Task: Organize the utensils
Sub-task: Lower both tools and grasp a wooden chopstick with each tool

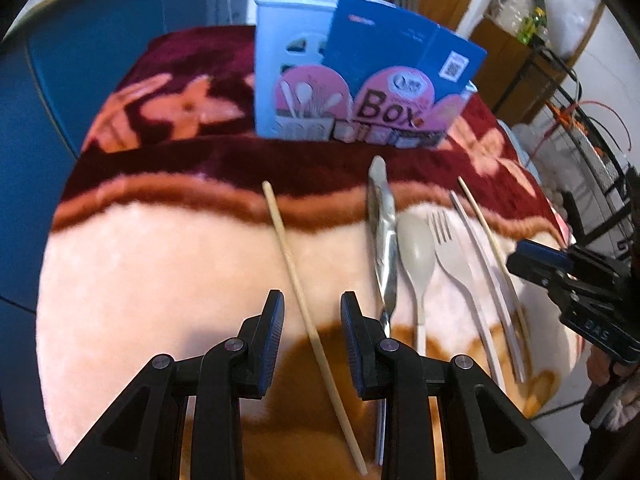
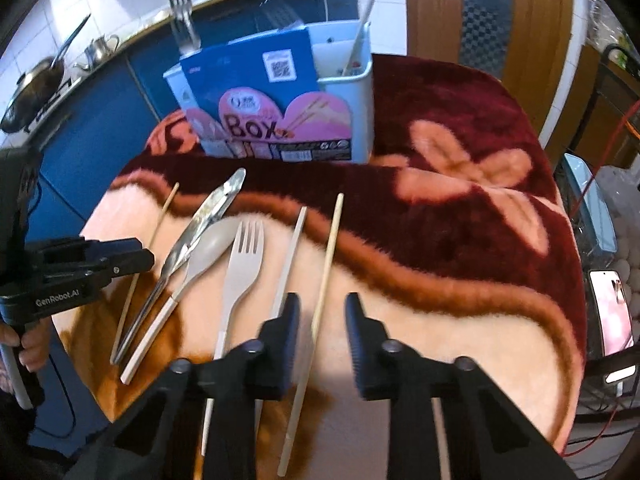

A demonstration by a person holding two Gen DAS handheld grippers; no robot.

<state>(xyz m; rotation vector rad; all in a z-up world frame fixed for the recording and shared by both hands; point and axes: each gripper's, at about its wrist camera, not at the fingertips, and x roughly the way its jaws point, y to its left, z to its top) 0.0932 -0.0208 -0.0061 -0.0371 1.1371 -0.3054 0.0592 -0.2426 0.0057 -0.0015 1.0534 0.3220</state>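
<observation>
Both open: left gripper (image 1: pixel 312 320) straddles lone wooden chopstick (image 1: pixel 296 280), right gripper (image 2: pixel 322 320) straddles another chopstick (image 2: pixel 320 300), lined up for pickup; holder box (image 2: pixel 280 120) behind on blanketed worktop (image 2: pixel 480 320)

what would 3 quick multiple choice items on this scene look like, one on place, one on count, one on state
1. What lies between the knife and the fork?
A. spoon B. kettle C. phone
2. How many chopsticks lie on the blanket?
A. one B. three C. six
3. How is the left gripper?
A. shut on the knife B. shut on the fork C. open, empty

Answers:
1. A, the spoon lies there.
2. B, a pale one lies between two wooden ones.
3. C, its fingers stand apart around a chopstick.
</observation>
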